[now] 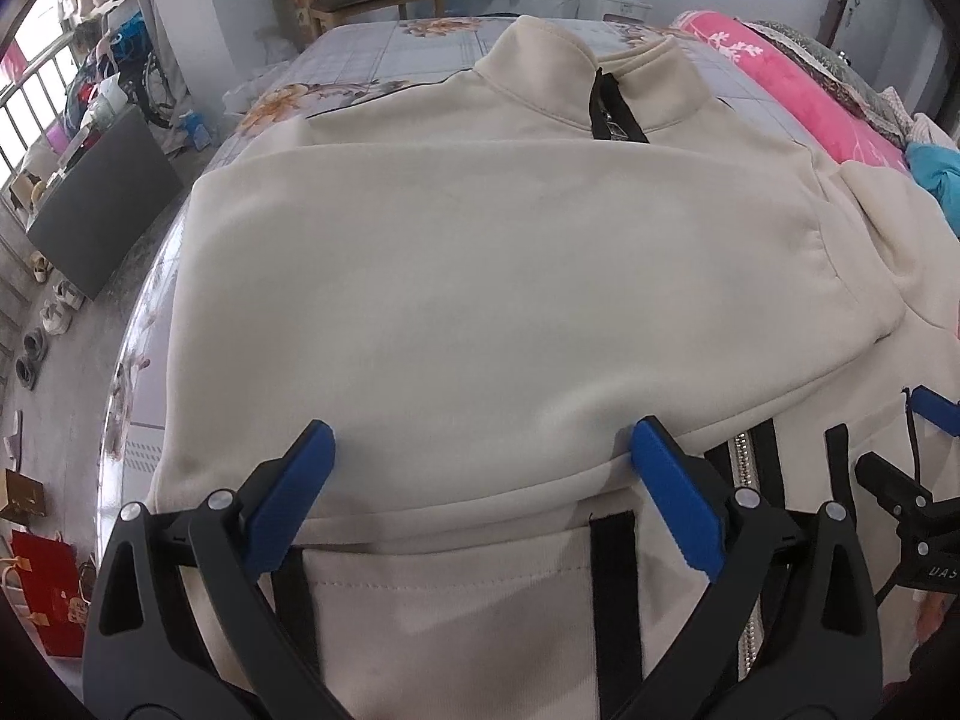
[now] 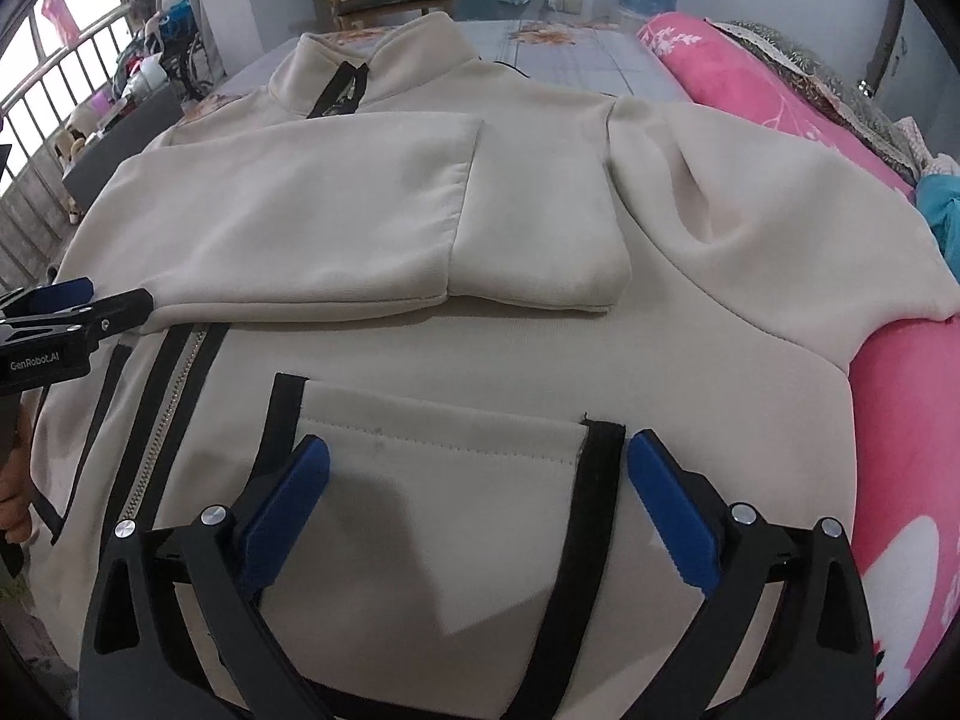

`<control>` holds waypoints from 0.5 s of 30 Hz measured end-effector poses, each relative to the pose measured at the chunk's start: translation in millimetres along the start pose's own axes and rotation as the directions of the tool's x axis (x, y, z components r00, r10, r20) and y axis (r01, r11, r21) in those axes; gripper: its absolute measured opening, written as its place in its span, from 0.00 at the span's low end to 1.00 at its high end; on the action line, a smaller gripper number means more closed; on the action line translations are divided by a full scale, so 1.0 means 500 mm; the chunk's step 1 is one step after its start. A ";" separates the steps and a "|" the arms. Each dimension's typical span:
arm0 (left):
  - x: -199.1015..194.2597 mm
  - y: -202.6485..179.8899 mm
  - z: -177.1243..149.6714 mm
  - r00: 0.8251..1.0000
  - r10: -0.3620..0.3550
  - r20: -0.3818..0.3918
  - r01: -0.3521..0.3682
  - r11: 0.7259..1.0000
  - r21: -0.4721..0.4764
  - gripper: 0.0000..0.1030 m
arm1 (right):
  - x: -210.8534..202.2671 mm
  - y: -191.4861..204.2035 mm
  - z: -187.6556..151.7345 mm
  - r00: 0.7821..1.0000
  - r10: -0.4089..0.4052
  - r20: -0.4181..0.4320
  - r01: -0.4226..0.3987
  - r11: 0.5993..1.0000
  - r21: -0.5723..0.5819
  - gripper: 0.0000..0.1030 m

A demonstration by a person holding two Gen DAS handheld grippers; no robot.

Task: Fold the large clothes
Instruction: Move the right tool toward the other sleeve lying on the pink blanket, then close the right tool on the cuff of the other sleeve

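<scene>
A cream zip-up jacket (image 1: 480,276) with black trim lies front up on the bed, collar (image 1: 600,78) at the far end. One sleeve (image 2: 312,228) is folded across the chest; the other sleeve (image 2: 780,210) spreads out to the right. My left gripper (image 1: 480,450) stands open over the folded sleeve's near edge, nothing between its fingers. My right gripper (image 2: 480,462) stands open above a black-edged pocket (image 2: 444,438), its pads apart from the cloth. The left gripper (image 2: 66,300) also shows at the left edge of the right wrist view.
A pink blanket (image 2: 900,420) lies along the bed's right side, with a teal cloth (image 1: 936,174) beside it. The floral bedsheet (image 1: 372,54) shows beyond the collar. Off the bed's left edge are shoes (image 1: 54,312), a dark panel (image 1: 102,204) and red bags (image 1: 48,588).
</scene>
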State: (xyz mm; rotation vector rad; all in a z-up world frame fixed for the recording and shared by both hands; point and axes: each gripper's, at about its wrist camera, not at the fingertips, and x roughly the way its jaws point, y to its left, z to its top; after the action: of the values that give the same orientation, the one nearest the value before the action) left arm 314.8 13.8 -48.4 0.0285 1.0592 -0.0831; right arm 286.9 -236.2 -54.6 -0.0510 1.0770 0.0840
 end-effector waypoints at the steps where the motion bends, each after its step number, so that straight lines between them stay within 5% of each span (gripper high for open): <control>1: 0.000 -0.001 0.000 1.000 0.000 0.001 0.000 1.000 -0.001 0.94 | 0.000 -0.001 0.000 1.000 0.002 0.001 -0.002 1.000 -0.002 0.94; 10: -0.001 -0.001 0.001 1.000 -0.002 0.004 0.002 1.000 0.006 0.94 | -0.046 -0.048 0.011 0.995 0.094 0.028 -0.094 0.996 -0.011 0.94; 15: 0.000 -0.002 0.000 1.000 -0.002 0.013 0.002 1.000 0.010 0.94 | -0.134 -0.226 0.039 0.989 0.065 0.129 -0.086 0.982 0.165 0.94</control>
State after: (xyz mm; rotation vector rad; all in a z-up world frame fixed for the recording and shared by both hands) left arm 314.7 12.9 -48.5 0.0364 1.0461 -0.0901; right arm 283.0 -350.2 13.6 0.1480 0.9589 0.0625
